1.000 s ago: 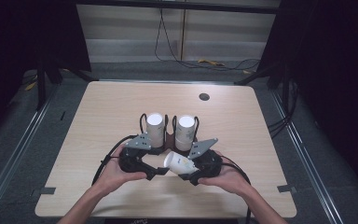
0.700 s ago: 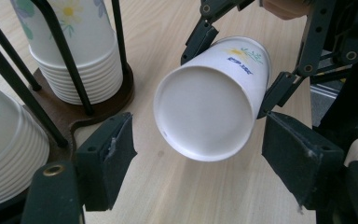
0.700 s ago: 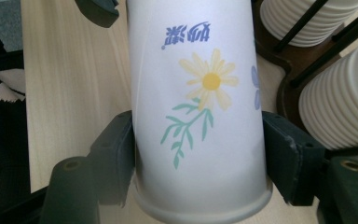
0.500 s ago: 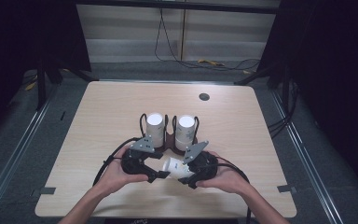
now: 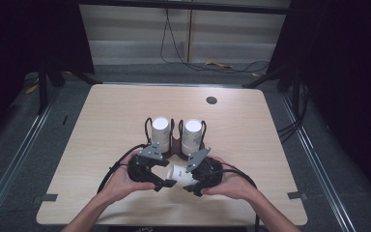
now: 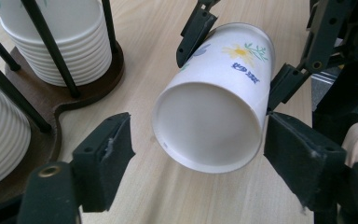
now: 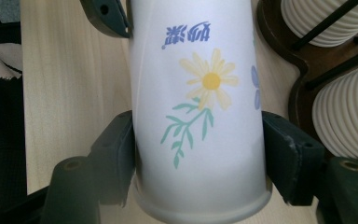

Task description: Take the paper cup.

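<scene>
A white paper cup [image 5: 179, 173] with a flower print lies on its side between my two grippers, just in front of the rack. My right gripper [image 7: 198, 154] is shut on the cup [image 7: 200, 93], one jaw on each side of its wall near the base. In the left gripper view the cup's open mouth [image 6: 209, 123] faces the camera. My left gripper [image 6: 200, 149] stands open around that mouth, with a gap at its left jaw. In the high view the left gripper [image 5: 163, 181] and right gripper [image 5: 191, 183] meet at the cup.
A dark wooden rack [image 5: 176, 145] with black wire posts holds two stacks of white cups [image 5: 160, 129] [image 5: 192, 132] just beyond the grippers. A round dark hole [image 5: 211, 100] sits at the table's far right. Black cables [image 5: 111, 169] trail from both grippers.
Both hands, with the cup between the grippers, have drifted slightly toward the table's near edge, away from the rack.
</scene>
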